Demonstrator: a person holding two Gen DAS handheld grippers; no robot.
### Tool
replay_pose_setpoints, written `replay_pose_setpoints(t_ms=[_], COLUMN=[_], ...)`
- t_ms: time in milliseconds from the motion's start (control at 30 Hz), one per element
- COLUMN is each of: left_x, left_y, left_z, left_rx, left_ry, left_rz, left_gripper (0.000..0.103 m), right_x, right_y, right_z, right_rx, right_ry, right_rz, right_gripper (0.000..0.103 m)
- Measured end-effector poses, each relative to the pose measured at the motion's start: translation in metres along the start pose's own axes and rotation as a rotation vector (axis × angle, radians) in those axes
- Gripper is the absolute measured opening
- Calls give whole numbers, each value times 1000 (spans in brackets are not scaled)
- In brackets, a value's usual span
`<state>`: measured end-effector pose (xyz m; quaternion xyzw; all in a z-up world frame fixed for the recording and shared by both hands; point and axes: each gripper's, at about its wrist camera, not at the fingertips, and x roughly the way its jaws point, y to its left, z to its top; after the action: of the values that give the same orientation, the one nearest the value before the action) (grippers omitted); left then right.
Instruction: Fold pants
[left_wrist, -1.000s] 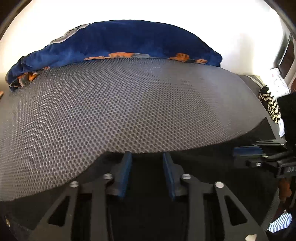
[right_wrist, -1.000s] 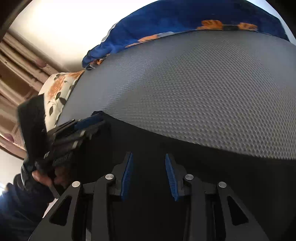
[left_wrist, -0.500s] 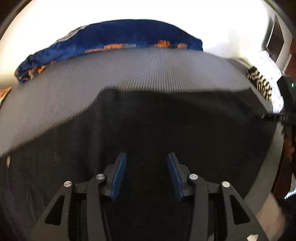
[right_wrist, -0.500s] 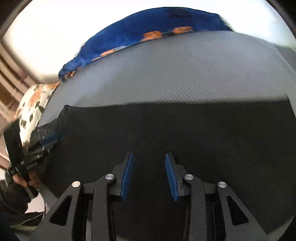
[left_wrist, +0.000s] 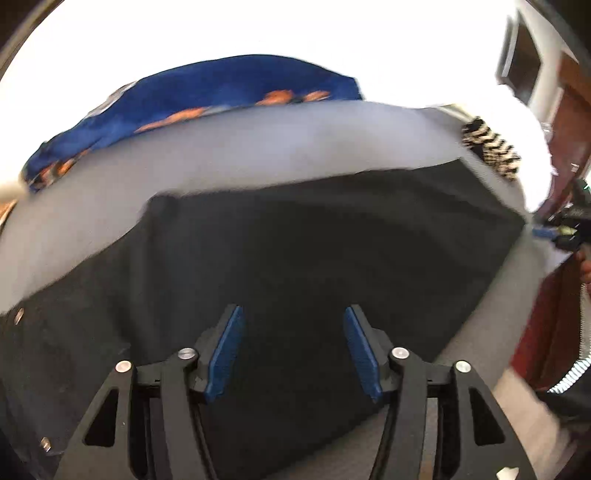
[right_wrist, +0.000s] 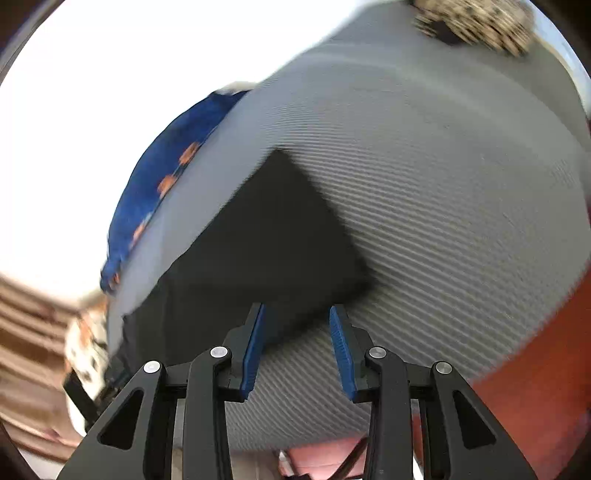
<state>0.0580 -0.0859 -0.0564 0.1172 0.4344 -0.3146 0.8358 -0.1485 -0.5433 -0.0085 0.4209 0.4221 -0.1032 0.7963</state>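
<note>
The black pants (left_wrist: 314, 251) lie folded flat on the grey mesh surface (left_wrist: 258, 147). In the right wrist view they (right_wrist: 258, 240) show as a dark rectangle reaching away to the left. My left gripper (left_wrist: 293, 347) is open and empty, above the near part of the pants. My right gripper (right_wrist: 297, 339) is open and empty at the near right corner of the pants, over the grey surface (right_wrist: 443, 184). The right gripper also shows at the far right of the left wrist view (left_wrist: 561, 230).
A blue blanket with orange print (left_wrist: 207, 99) lies along the far edge of the grey surface. A black-and-white patterned cloth (left_wrist: 491, 147) sits at the far right corner. A floral cushion (right_wrist: 86, 343) lies off the left edge. Reddish wood (right_wrist: 535, 362) lies to the right.
Both grippers have pulled back from the far edge towards me, and more of the pants shows. The right gripper has swung to the pants' right corner. Both views are motion-blurred.
</note>
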Motion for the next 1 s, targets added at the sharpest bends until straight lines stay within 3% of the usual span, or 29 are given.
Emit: replay_pose_setpoints(t_ms=[200, 500, 700, 800, 900, 1000], left_x=[25, 62, 67, 64, 53, 33], left_y=[-52, -84, -90, -85, -66, -44], left_z=[31, 31, 21, 24, 31, 35], left_rx=[40, 49, 78, 44, -39, -93], left_ry=[21, 93, 63, 63, 46, -3], left_rz=[-94, -91, -46, -71, -103, -81], left_gripper=[56, 56, 57, 57, 57, 57], right_x=[4, 37, 60, 61, 56, 51], right_y=[-34, -27, -16, -13, -6, 31], right_z=[-1, 28, 41, 40, 41, 44], right_rx=[143, 138, 126, 139, 209, 167], right_ry=[-16, -45, -30, -26, -20, -10], right_rz=[88, 137, 144, 151, 250, 319], right_gripper=[37, 36, 13, 9, 8, 8])
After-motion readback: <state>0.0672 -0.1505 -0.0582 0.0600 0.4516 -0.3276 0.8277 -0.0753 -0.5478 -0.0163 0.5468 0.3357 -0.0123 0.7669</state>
